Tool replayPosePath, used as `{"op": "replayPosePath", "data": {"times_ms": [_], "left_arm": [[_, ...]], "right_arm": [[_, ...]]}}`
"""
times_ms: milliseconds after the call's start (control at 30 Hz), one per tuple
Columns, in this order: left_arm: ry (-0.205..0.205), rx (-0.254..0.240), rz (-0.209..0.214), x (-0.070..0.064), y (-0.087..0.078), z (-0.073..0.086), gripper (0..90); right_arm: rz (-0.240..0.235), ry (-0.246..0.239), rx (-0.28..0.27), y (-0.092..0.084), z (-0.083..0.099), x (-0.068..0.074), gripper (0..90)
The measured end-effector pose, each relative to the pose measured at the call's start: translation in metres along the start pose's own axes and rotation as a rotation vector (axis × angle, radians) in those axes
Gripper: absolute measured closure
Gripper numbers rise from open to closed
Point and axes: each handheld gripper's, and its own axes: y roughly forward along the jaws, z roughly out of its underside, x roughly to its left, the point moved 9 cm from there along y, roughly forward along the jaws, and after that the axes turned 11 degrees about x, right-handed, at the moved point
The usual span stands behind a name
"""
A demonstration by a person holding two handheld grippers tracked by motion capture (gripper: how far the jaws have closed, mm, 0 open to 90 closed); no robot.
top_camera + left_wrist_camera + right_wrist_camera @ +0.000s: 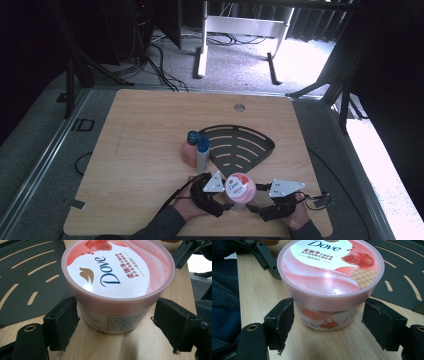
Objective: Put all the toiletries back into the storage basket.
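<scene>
The jaws of the left gripper (115, 323) stand wide on either side of a pink Dove tub (117, 280). In the left gripper view the pad at the left touches or nearly touches the tub's wall under the lid rim, while the pad at the right stands clear of it with bare wood between. The jaws of the right gripper (328, 322) are wide as well and flank the same tub from the opposite side; its left pad meets the edge of the lid rim and the right pad sits just beside the rim, so neither pair presses the tub.

The tub stands upright on the wooden desk (140, 130), near the person's edge, its lid on, printed with the Dove name, a pomegranate and a waffle pattern. In the high view it sits between the two grippers, each held in a hand (187, 206).

Just beyond the tub lies a black fan-shaped slotted rack (240, 142), flat on the desk. Beside the rack's left edge stand a pink bottle (190, 150) and a pale bottle (202, 156), both blue-capped, touching each other.
</scene>
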Motion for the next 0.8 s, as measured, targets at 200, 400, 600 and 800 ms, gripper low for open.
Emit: {"op": "replayPosePath", "data": {"times_ms": [200,400,600,800], "left_arm": [[-0.001,0.018,-0.003,-0.001,0.001,-0.003,19.8],[0.008,0.017,-0.012,0.0,-0.001,-0.012,19.8],[0.015,0.023,-0.02,0.001,-0.002,-0.018,19.8],[0.017,0.025,-0.023,0.003,-0.002,-0.024,19.8]], "right_arm": [[0.002,-0.002,0.013,-0.003,0.001,-0.001,24.8],[0.007,0.0,0.005,-0.007,-0.001,-0.005,23.1],[0.011,0.006,-0.004,-0.012,-0.003,-0.008,22.5],[0.019,0.007,-0.001,-0.016,-0.004,-0.012,22.1]]}}
